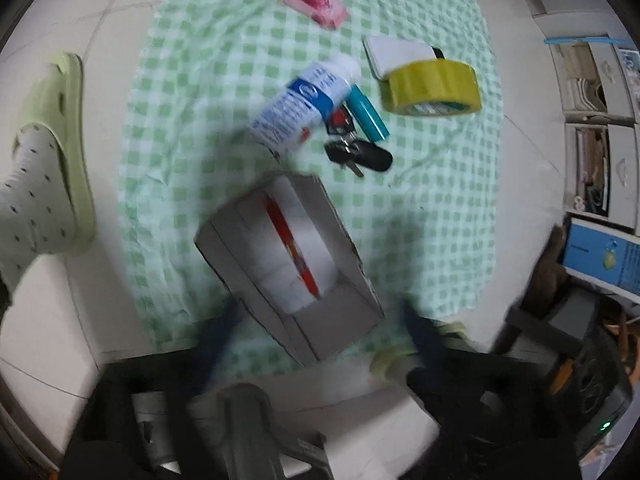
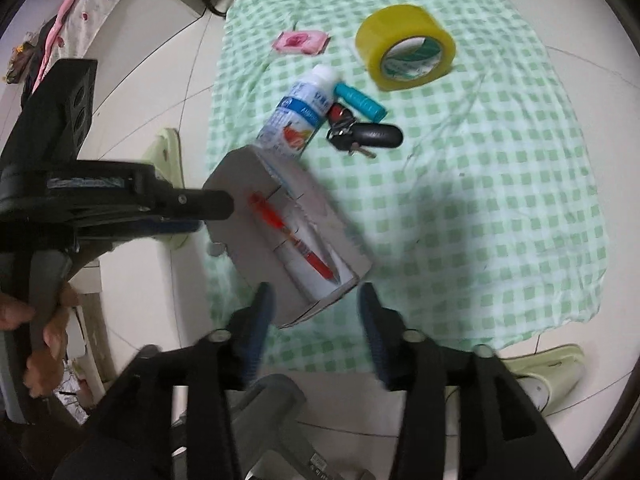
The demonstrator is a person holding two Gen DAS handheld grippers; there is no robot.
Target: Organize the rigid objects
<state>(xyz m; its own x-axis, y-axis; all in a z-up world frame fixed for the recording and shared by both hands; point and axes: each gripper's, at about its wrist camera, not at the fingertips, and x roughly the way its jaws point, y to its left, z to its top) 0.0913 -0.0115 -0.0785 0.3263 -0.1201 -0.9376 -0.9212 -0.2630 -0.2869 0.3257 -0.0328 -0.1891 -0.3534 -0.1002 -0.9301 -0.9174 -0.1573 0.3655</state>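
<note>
Right wrist view shows the right gripper (image 2: 316,320) with its two blue-padded fingers wide apart, holding nothing, just before the near end of the grey cardboard box (image 2: 280,236). The left gripper (image 1: 320,328) is also spread wide and empty, its blurred fingers on both sides of the box's near end; I cannot tell if they touch it. The box lies on a green checked cloth (image 2: 500,200), and a red pen (image 2: 296,236) lies inside it. Beyond the box lies a white bottle with blue label (image 2: 300,112), touching a teal tube (image 2: 360,102) and a bunch of keys with black fob (image 2: 368,136). Farther away are a yellow tape roll (image 2: 404,52) and a pink packet (image 2: 300,42).
</note>
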